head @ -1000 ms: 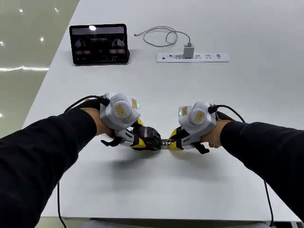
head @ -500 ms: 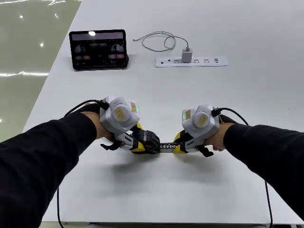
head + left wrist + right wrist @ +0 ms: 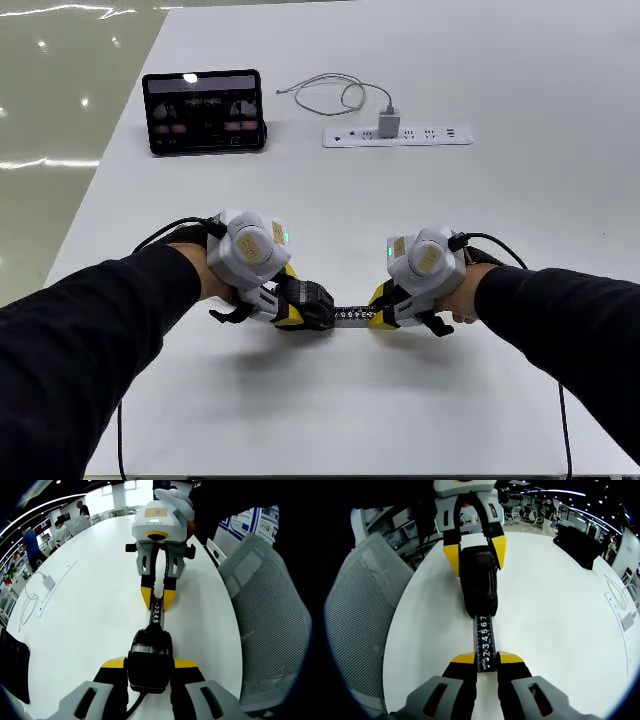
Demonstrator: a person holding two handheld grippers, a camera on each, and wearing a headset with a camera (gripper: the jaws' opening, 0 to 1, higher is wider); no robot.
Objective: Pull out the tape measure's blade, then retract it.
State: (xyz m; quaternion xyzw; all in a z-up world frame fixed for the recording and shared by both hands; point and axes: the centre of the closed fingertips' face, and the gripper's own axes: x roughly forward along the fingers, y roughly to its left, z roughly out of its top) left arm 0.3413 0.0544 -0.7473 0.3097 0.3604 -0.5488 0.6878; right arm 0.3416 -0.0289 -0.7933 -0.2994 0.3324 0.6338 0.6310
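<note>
In the lower middle of the head view, the left hand-held gripper (image 3: 292,300) was clamped on the tape measure (image 3: 479,577), which sat on the tabletop (image 3: 400,200). The right hand-held gripper (image 3: 485,659) pinched the tip of the blade (image 3: 484,635). The two had drawn further apart, so more blade showed and the pull-out looked underway.

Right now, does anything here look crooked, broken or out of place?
Nothing stands out. The left gripper is shut on the tape measure's case, the right gripper on its blade, which runs straight between them. The tablet, power strip and cable lie neatly farther back.
</note>
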